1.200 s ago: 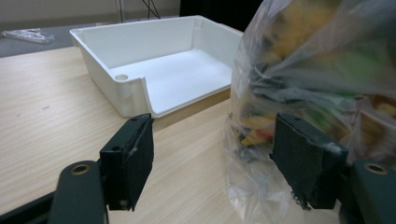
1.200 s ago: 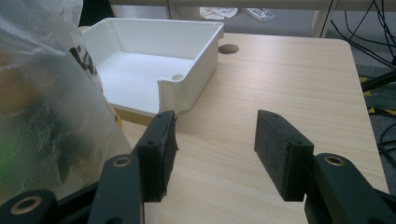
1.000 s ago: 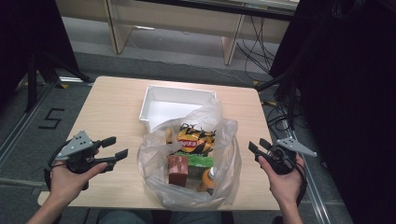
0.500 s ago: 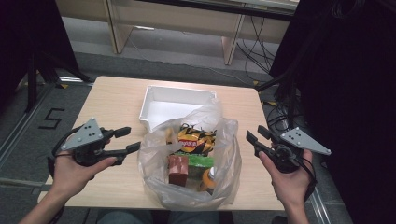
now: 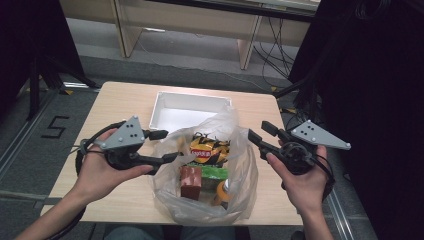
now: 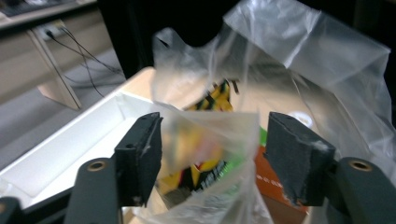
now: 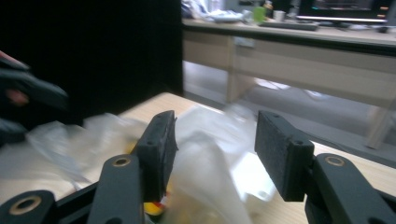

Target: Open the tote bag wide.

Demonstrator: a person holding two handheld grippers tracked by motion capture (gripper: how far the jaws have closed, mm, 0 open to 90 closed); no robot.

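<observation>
High view: a clear plastic bag (image 5: 205, 170) of snacks sits at the near middle of the bench (image 5: 115, 100), its far edge just before a white tray (image 5: 170, 107). Inside it are a yellow chip packet (image 5: 209, 149), a brown box (image 5: 190, 182) and a green pack (image 5: 215, 172). The left claw (image 5: 164, 146) has its tips at the bag's left rim, while the right claw (image 5: 259, 132) stands just beside the right rim; both have just been opening and stand parted, gripping nothing (as far as I can judge).

Left gripper view: the left claw (image 6: 212, 161) looks into the bag, with a fold of film (image 6: 210, 135) lying loose between the pads, untouched by either.

Right gripper view: the right claw (image 7: 215, 149) has crumpled film rising between its spread pads, again unpinched.

The risk, I think, is a shallow bite. Thin film could slip out of either claw, or tear if both pull apart hard, and a lopsided lift could tip the snacks out onto the bench.

The bag's mouth and handles are hard to trace through the glare. An orange item (image 5: 222, 192) at the bottom stays unclear, and the right gripper view is blurred.
</observation>
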